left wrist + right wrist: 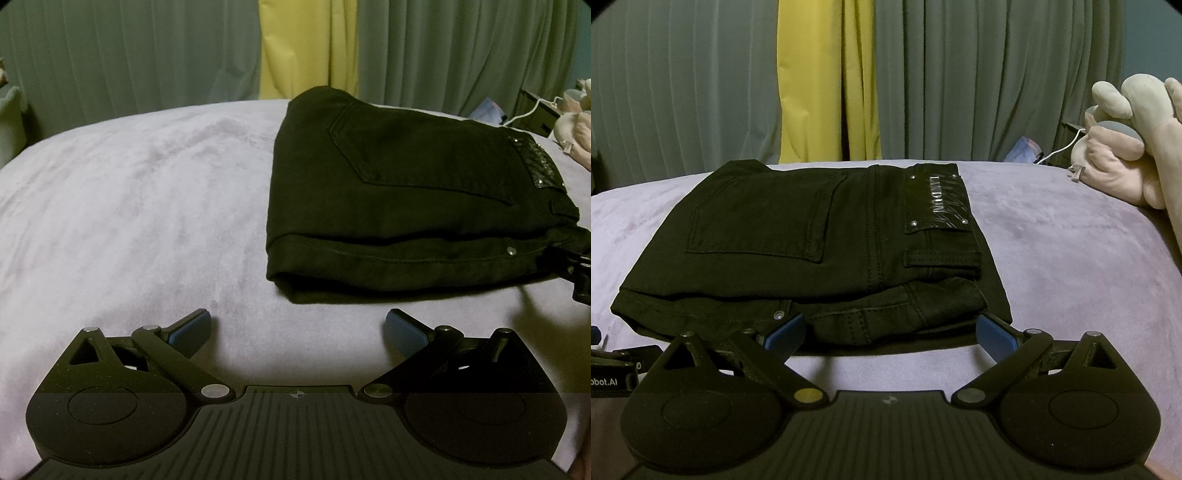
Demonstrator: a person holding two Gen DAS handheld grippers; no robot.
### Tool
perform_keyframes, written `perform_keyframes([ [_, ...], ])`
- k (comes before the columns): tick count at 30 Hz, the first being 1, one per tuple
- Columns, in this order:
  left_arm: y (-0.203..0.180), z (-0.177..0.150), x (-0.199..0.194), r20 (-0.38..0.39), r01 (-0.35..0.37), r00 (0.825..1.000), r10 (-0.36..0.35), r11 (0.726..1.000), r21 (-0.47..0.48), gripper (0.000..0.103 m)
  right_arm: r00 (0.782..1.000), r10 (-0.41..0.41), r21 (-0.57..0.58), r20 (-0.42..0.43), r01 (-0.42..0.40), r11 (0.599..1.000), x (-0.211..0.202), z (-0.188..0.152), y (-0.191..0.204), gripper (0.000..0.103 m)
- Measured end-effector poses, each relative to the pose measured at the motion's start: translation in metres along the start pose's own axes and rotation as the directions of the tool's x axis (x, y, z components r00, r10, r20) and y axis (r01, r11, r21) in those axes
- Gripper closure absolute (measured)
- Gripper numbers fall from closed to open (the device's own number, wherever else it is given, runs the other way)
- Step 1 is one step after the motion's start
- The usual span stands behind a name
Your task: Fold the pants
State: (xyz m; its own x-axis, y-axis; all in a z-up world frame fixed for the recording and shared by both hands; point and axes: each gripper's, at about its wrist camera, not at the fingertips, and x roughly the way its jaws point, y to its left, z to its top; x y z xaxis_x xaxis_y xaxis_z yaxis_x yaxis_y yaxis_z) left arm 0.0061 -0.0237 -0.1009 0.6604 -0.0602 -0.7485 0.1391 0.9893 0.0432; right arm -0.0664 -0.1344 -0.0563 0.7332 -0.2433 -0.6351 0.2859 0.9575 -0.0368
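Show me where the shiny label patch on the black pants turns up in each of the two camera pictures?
Left wrist view: the label patch sits at the far right, on the waistband end of the folded pants.
Right wrist view: the patch lies just right of centre, on top of the pants.
Shared landmark: the yellow curtain strip behind the bed.

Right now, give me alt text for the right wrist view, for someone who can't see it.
Folded black pants, back pocket and waistband label up, lie on a lavender bed cover. The open right gripper sits at their near edge, blue fingers spread. Green and yellow curtains hang behind; a plush toy lies right.
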Motion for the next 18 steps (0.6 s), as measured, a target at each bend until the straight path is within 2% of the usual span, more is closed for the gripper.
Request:
perform_keyframes([
  [18, 0.0017, 0.0015, -0.0003, 0.0, 0.007, 1.0, -0.007, 1.0, -0.002, 0.0, 1.0, 0.002, -0.014, 0.002, -0.002, 1.0, -0.0004, -0.0007, 0.0008, 0.004],
])
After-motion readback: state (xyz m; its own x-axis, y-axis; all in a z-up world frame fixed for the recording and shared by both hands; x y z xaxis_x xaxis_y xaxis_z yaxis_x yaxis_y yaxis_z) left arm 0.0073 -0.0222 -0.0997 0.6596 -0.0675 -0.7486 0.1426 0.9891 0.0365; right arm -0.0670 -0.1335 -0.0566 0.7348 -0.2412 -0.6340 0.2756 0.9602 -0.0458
